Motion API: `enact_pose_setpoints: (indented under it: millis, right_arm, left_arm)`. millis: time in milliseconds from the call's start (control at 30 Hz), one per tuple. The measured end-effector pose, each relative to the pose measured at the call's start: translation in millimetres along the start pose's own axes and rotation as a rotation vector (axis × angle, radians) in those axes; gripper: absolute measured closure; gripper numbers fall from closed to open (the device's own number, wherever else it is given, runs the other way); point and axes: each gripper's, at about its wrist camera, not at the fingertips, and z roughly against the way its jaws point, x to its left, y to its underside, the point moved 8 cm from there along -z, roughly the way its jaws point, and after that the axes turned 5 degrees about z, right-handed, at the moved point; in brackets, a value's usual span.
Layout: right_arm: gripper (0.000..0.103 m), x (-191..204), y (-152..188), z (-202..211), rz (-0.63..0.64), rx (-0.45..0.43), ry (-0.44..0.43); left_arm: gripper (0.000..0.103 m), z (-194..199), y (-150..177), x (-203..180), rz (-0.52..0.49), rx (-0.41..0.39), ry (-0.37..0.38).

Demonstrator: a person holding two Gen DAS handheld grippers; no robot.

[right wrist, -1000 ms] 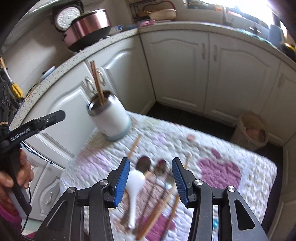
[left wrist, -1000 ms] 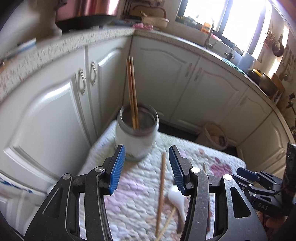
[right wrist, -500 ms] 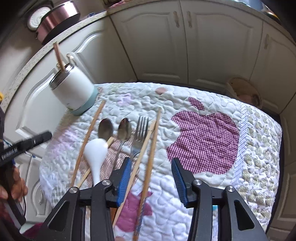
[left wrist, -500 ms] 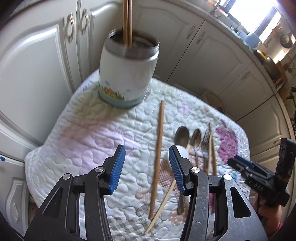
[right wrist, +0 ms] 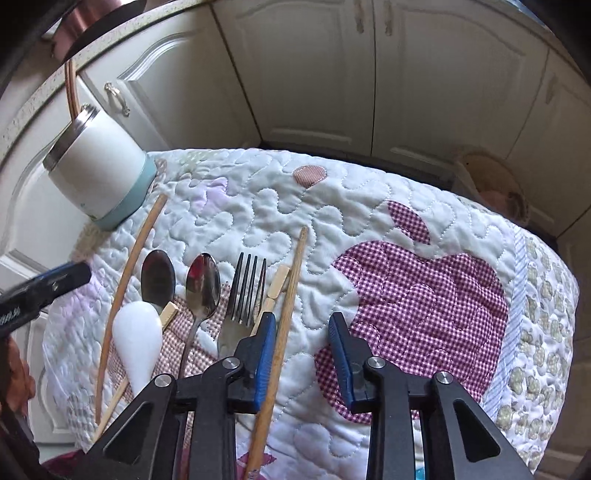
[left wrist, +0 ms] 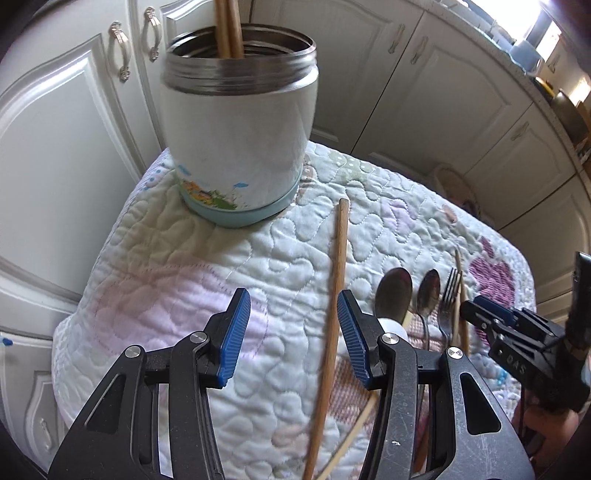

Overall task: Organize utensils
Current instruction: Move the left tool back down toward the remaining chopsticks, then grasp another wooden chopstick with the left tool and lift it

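Observation:
A white steel-rimmed jar (left wrist: 240,122) holding two chopsticks (left wrist: 229,26) stands at the quilt's far left; it also shows in the right wrist view (right wrist: 99,173). A loose chopstick (left wrist: 332,306) lies between the fingers of my open, empty left gripper (left wrist: 291,336), near its right finger. Two metal spoons (right wrist: 201,291), a fork (right wrist: 243,299), a white spoon (right wrist: 136,343) and pale chopsticks (right wrist: 275,288) lie in a row. My right gripper (right wrist: 303,354) is open and empty, low over the quilt, with a brown chopstick (right wrist: 284,332) beside its left finger.
The quilted mat (right wrist: 406,266) with a checked apple patch covers a small table. White cabinet doors (right wrist: 306,70) stand close behind, and a basket (right wrist: 495,188) sits on the floor beyond the far edge. My left gripper's tip (right wrist: 48,284) shows at the left.
Both grippers have dropped lower and closer to the quilt. The left now frames the loose chopstick; the right has come down beside the brown chopstick right of the fork.

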Motion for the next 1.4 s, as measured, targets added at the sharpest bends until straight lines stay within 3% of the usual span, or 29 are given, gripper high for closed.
enact_pose_setpoints:
  millis: [233, 500, 833, 900, 967, 1033, 1133, 1400]
  right_arm:
    - [0.075, -18.2, 5.1, 10.3, -0.035, -0.007, 0.051]
    - [0.075, -39.1, -4.6, 22.2, -0.099, -0.047, -0.049]
    - [0.075, -22.7, -31.9, -2.7, -0.029, -0.027, -0.030]
    - [0.086, -21.3, -33.0, -11.0, -0.024, -0.014, -0.024]
    - [0.094, -21.5, -33.7, -13.4, -0.018, -0.024, -0.019]
    - [0.098, -21.3, -32.4, -11.2, -0.024, -0.023, -0.032]
    - [0.098, -25.0, -29.5, 7.7, -0.048, -0.065, -0.055]
    - [0.099, -19.8, -26.7, 81.7, -0.086, -0.203, -0.141]
  left_arm:
    - [0.055, -21.9, -10.7, -7.7, 0.005, 0.020, -0.015]
    - [0.055, -35.2, -31.7, -26.8, -0.022, 0.015, -0.038]
    - [0.055, -61.5, -64.1, -53.8, -0.081, 0.027, -0.109]
    - [0.055, -68.8, -67.5, -56.2, -0.087, 0.045, -0.112]
    - [0.067, -72.7, -68.1, -59.3, -0.089, 0.047, -0.095]
    - [0.096, -74.5, -69.1, -61.4, -0.116, 0.035, -0.091]
    - [0.096, -71.3, -69.0, -63.9, -0.114, 0.047, -0.037]
    - [0.096, 5.2, -68.2, -51.4, -0.100, -0.073, 0.079]
